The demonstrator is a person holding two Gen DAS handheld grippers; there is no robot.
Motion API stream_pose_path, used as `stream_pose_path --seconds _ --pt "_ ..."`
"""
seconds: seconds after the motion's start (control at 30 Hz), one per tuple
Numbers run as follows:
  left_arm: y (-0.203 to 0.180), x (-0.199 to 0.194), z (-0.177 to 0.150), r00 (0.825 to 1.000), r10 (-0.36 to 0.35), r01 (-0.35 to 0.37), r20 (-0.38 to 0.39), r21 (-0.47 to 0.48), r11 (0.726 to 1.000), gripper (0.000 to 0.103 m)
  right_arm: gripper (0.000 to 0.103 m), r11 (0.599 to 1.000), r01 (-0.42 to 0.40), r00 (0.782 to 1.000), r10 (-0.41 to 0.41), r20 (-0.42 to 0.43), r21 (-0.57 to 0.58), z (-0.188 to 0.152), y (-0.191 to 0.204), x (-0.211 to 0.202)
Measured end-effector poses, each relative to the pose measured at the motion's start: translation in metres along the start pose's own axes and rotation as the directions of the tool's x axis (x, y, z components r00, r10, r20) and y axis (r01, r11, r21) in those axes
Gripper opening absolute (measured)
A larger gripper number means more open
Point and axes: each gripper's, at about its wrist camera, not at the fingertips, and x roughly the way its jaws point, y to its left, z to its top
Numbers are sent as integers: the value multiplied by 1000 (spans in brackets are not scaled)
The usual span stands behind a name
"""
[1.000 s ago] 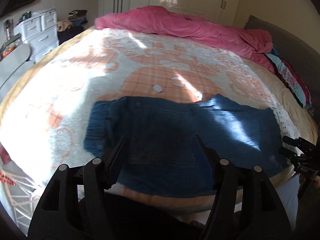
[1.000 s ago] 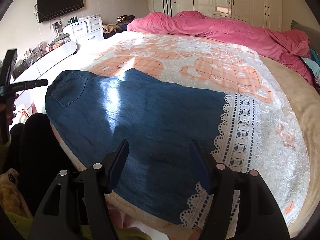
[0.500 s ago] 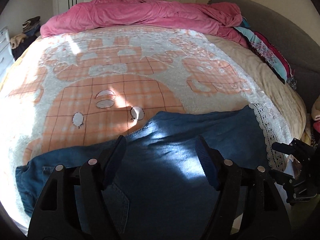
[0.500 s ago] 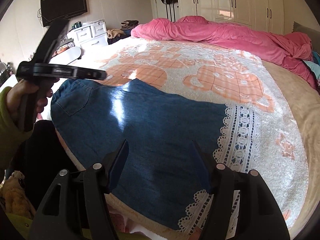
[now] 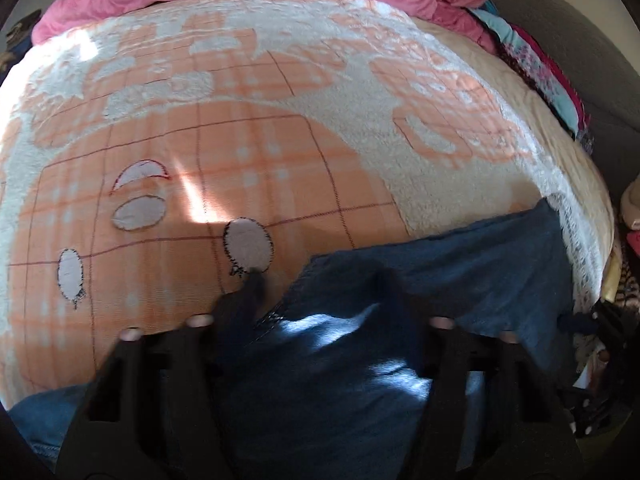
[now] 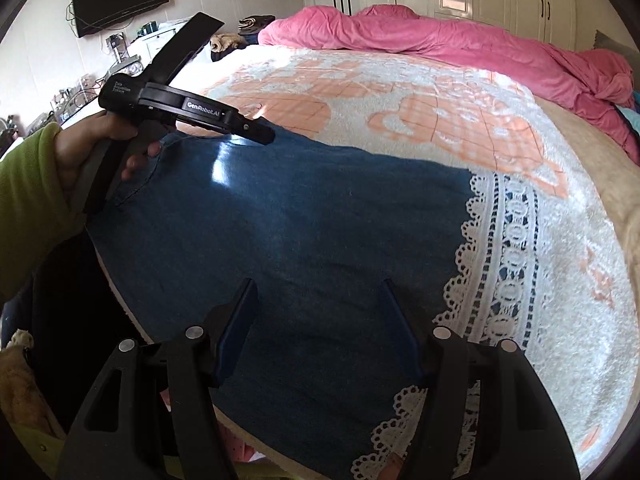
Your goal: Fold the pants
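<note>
Pants (image 6: pixel 288 232) of dark blue denim lie flat on the bed (image 6: pixel 560 240), far edge between the closing left tool (image 5: pixel 320 280) fingers, right tool (image 6: pixel 316 320) open and empty above them, blanket beyond.

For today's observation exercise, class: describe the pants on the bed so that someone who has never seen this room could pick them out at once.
Start at the big bed with the peach-and-white blanket and the pink duvet heaped at its far end. Along the near edge lie the pants, spread flat, partly over the blanket's white lace border. They are the only dark blue denim thing on the bed.
</note>
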Motion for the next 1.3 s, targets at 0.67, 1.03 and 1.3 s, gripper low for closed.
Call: stream_pose_path --seconds 0.67,1.03,1.3 --pt "9 -50 -1 974 47 -44 220 -17 999 15 70 995 14 992 -27 127 101 25 -36 -36" --pt "-23 -42 -60 982 94 -102 165 42 994 32 51 930 33 999 -25 -27 365 51 -164 22" --pt "-6 -36 -68 981 80 -74 177 -42 996 33 21 977 39 999 -42 8 212 49 -124 19"
